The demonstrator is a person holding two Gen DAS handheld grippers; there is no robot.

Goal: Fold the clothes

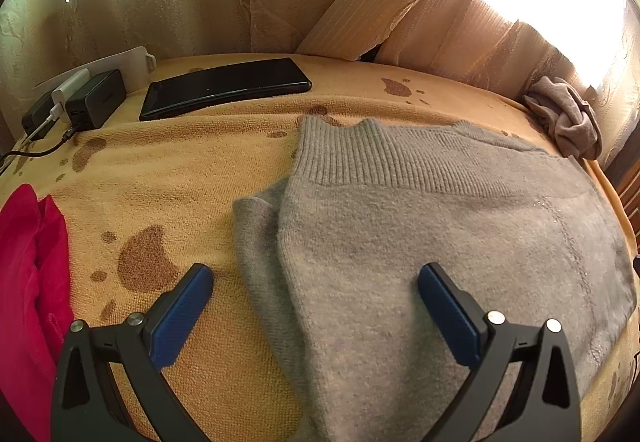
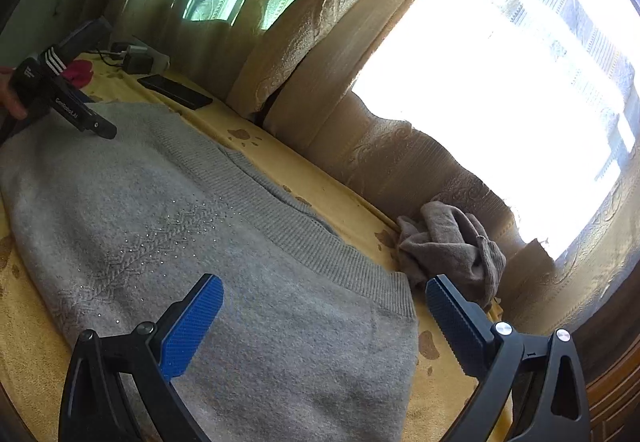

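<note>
Grey sweater (image 1: 420, 242) lies flat on the yellow blanket (image 1: 168, 170); left claw (image 1: 316, 316) and right claw (image 2: 324, 326) hover released above it, phone (image 1: 224, 87) at eleven o'clock.

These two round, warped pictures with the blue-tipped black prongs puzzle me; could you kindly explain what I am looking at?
There is no robot here: a person holds a two-finger tool in each hand, each carrying a wide-angle camera that looks along its fingers. One picture comes from the left gripper, the other from the right gripper; both have their jaws open and hold nothing. Below them a grey sweater lies spread on a yellow spotted cover. Also lying there are a red garment, a crumpled beige cloth, a black phone and chargers. Curtains hang behind.
</note>
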